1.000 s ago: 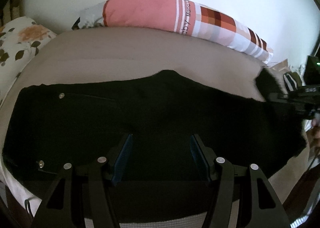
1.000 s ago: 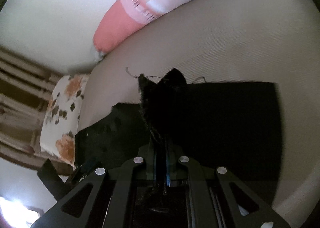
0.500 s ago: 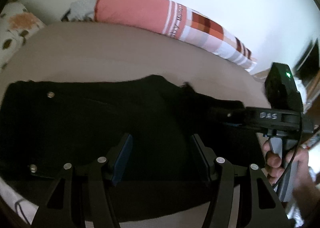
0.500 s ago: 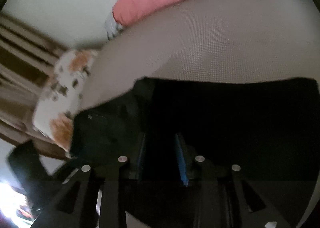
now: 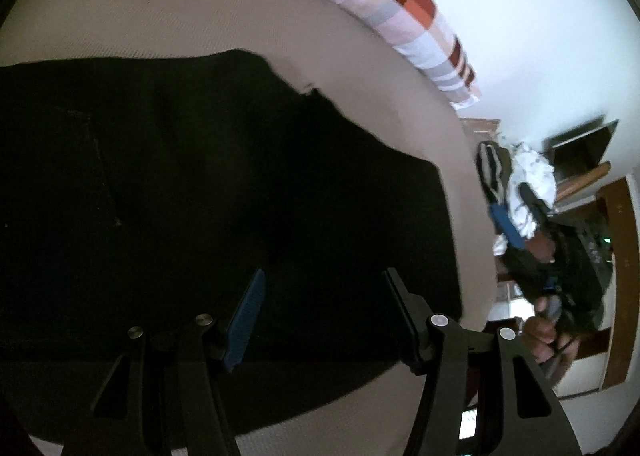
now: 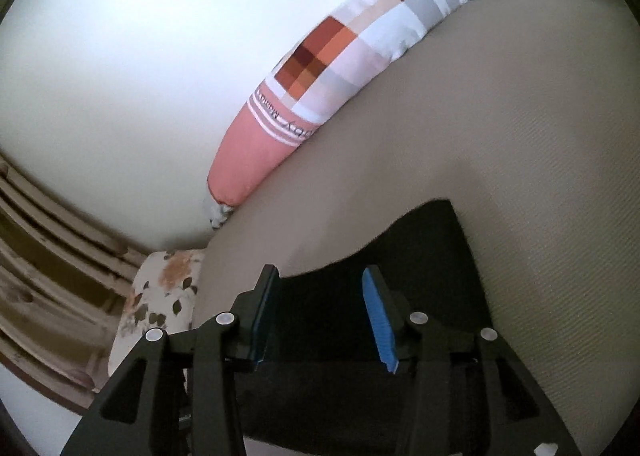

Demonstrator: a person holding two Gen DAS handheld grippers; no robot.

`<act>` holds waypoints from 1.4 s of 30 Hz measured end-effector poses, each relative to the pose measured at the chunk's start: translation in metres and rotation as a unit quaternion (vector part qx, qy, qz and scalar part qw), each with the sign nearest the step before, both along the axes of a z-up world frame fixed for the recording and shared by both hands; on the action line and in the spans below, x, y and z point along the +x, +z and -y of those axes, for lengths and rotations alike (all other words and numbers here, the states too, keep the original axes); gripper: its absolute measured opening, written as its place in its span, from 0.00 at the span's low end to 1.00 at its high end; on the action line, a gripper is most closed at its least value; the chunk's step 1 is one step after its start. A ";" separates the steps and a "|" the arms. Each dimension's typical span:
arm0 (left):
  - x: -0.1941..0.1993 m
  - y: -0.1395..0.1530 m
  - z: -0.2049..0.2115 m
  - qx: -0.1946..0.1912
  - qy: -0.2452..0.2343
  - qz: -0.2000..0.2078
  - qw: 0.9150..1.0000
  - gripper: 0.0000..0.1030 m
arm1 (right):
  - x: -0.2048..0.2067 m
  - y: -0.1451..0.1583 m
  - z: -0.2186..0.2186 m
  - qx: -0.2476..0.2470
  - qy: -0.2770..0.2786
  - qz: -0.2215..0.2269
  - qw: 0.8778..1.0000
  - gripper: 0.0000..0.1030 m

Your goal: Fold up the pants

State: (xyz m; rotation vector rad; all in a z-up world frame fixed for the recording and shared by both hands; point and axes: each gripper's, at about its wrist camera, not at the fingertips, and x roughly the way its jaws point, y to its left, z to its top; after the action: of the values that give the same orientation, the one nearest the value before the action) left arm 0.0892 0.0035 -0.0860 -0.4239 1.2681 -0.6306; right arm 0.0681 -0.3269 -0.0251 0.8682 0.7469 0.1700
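Black pants (image 5: 208,184) lie folded flat on the beige bed (image 5: 168,16). My left gripper (image 5: 325,280) hovers just above their near part, open, with nothing between its blue pads (image 5: 246,320). Off the bed's right edge a hand holds my right gripper (image 5: 520,212). In the right wrist view the right gripper (image 6: 320,276) is above the pants' folded end (image 6: 424,252). Its jaws are opening, and the cloth lies below them, not pinched.
A long pink and checked pillow (image 6: 332,68) lies along the white wall behind the bed. A floral pillow (image 6: 160,296) sits at the far left end by wooden slats. Past the right edge are heaped clothes (image 5: 524,176) and wooden furniture (image 5: 620,276).
The right gripper carried the pant leg end over the pants, let it go and drew back off the right edge, jaws spreading. The left gripper's view swung right and tipped down.
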 end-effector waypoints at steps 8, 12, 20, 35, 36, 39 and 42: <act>0.009 -0.013 -0.007 -0.013 -0.001 -0.024 1.000 0.55 | 0.003 -0.008 0.002 0.010 0.002 -0.006 1.000 0.47; 0.013 -0.016 -0.006 -0.015 -0.015 -0.027 0.999 0.52 | 0.005 -0.011 0.002 0.008 0.001 -0.015 1.000 0.47; 0.019 -0.020 0.015 -0.013 -0.043 -0.029 0.999 0.29 | 0.010 -0.027 0.003 -0.033 -0.018 -0.074 0.997 0.48; -0.009 0.021 0.009 0.023 0.014 0.085 0.996 0.04 | 0.011 -0.043 -0.005 -0.097 -0.021 -0.143 0.985 0.51; -0.008 0.019 0.004 0.021 0.020 0.080 0.996 0.04 | 0.011 -0.042 -0.007 -0.103 -0.017 -0.142 0.984 0.51; -0.009 0.004 -0.009 0.035 0.033 0.063 0.997 0.04 | 0.015 -0.042 -0.020 -0.134 0.002 -0.142 0.981 0.51; -0.008 -0.016 -0.011 0.055 0.032 0.055 0.996 0.05 | 0.018 -0.046 -0.033 -0.173 0.022 -0.148 0.973 0.51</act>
State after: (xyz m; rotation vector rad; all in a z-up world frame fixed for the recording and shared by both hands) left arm 0.0810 0.0141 -0.1016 -0.3332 1.1744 -0.5199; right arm 0.0864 -0.2937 -0.0713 0.5480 1.0403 -0.0539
